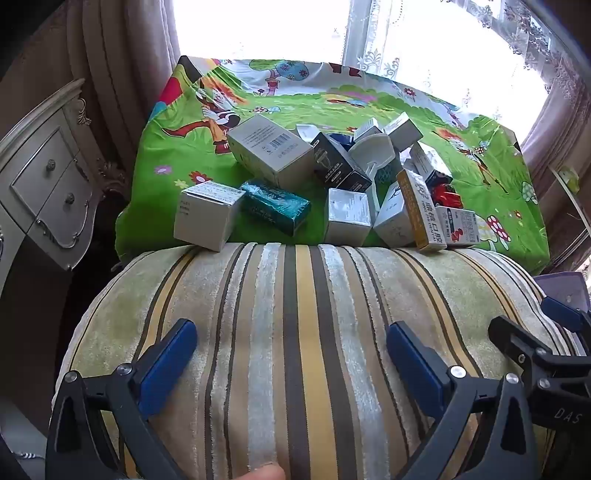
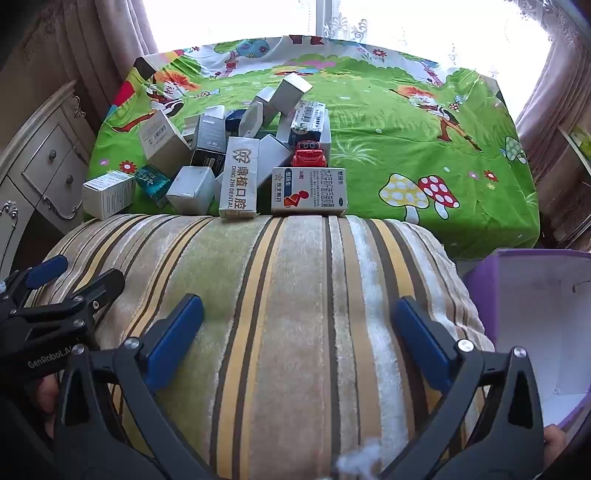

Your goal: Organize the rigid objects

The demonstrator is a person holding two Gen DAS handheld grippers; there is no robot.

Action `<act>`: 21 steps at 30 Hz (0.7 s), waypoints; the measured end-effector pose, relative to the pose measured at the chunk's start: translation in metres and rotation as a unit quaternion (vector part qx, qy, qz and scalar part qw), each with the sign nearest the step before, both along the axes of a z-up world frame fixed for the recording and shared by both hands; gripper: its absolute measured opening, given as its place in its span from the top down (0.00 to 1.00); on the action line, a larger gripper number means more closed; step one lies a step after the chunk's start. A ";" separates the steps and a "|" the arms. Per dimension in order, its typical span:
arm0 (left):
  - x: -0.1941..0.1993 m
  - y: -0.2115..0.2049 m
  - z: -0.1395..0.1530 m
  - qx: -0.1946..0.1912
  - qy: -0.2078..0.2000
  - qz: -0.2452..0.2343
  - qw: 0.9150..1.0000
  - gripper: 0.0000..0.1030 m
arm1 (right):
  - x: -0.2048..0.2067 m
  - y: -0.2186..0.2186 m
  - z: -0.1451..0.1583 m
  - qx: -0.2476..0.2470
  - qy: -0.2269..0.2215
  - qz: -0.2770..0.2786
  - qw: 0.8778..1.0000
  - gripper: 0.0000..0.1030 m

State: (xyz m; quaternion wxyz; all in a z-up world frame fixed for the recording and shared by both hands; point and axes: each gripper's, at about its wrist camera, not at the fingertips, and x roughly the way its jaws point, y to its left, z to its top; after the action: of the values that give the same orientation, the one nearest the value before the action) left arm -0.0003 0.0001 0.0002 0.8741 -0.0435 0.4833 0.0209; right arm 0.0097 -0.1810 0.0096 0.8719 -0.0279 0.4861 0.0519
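Note:
A pile of small cartons lies on the green cartoon bedsheet (image 1: 332, 107), beyond a striped cushion (image 1: 295, 314). It includes a large grey box (image 1: 269, 151), a teal box (image 1: 275, 205), a white cube box (image 1: 205, 218), a yellow-edged dental box (image 2: 238, 177), a medicine box (image 2: 308, 190) and a red toy car (image 2: 309, 153). My left gripper (image 1: 291, 354) hangs open over the cushion with nothing between its blue pads. My right gripper (image 2: 299, 328) is open and empty too, beside the left gripper (image 2: 81, 273), well short of the pile.
A purple open box (image 2: 535, 306) with a white inside stands at the right of the cushion. An ornate cream nightstand (image 1: 44, 184) is on the left. Curtains and a bright window (image 1: 277, 26) lie behind the bed. The sheet's right half (image 2: 424, 122) holds no boxes.

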 end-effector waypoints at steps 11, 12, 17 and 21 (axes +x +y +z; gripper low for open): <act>-0.002 0.004 0.000 -0.002 0.004 0.001 1.000 0.00 | 0.000 0.002 -0.001 -0.002 0.002 0.001 1.000 0.00; -0.003 0.005 0.000 -0.002 0.004 0.001 1.000 0.00 | 0.000 0.002 -0.001 -0.002 0.002 0.001 1.000 0.00; 0.002 0.002 -0.002 -0.003 0.009 0.001 1.000 0.00 | 0.001 0.001 0.000 -0.001 0.002 0.001 1.000 0.00; 0.001 0.001 -0.002 -0.004 0.009 0.003 1.000 0.00 | 0.000 0.000 0.000 -0.001 0.002 0.001 1.000 0.00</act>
State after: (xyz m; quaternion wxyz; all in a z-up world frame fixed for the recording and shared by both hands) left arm 0.0011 0.0013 -0.0021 0.8697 -0.0477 0.4908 0.0217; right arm 0.0101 -0.1806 0.0091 0.8708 -0.0290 0.4879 0.0524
